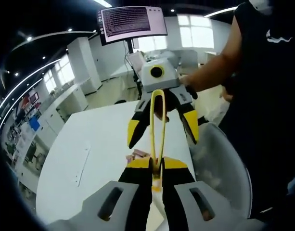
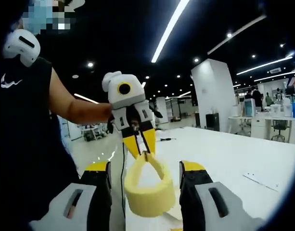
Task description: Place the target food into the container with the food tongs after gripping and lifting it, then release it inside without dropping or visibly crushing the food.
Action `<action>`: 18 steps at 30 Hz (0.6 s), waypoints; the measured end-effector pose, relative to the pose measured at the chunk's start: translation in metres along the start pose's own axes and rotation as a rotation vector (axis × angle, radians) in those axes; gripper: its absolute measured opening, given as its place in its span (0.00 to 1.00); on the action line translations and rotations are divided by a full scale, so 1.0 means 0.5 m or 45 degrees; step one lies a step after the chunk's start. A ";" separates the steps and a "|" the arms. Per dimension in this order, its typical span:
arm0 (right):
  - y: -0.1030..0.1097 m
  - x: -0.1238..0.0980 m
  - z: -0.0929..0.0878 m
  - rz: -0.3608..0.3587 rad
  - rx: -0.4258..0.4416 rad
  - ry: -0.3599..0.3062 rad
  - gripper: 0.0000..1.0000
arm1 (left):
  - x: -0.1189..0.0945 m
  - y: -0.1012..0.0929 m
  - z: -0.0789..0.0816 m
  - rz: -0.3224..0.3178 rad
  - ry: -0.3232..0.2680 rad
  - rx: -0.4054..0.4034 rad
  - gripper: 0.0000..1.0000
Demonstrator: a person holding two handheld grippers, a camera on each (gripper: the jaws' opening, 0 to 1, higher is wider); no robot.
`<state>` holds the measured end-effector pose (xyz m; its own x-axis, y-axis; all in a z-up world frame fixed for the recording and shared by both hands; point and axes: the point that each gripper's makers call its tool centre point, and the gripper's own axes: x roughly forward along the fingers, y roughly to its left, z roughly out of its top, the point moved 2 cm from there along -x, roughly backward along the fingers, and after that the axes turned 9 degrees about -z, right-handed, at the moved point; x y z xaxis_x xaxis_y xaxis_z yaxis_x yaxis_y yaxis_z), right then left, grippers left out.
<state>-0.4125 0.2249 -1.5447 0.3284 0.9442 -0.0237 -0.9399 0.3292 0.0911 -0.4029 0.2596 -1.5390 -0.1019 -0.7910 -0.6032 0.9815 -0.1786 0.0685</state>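
Note:
Yellow food tongs, a bent band with a rounded loop end, run forward from my left gripper, which is shut on them partway along. My right gripper faces it with its jaws apart on either side of the loop end. In the right gripper view the loop of the tongs sits between my right gripper's open jaws, with a small gap on each side, and the left gripper pinches the narrow end. A small pinkish piece lies on the table beside the left jaw; I cannot tell what it is.
A white table stretches below, with a flat strip on it. A pale grey rounded tub stands at the right edge. A person in a black top stands close behind. A monitor hangs beyond.

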 end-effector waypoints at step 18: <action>0.018 0.017 0.016 0.053 -0.031 -0.037 0.24 | 0.018 -0.012 0.008 -0.046 -0.029 -0.013 0.01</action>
<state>-0.4176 0.2357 -1.5363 0.2910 0.9567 0.0083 -0.9547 0.2898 0.0671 -0.4102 0.2513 -1.5417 -0.1406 -0.7974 -0.5869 0.9788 -0.2011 0.0387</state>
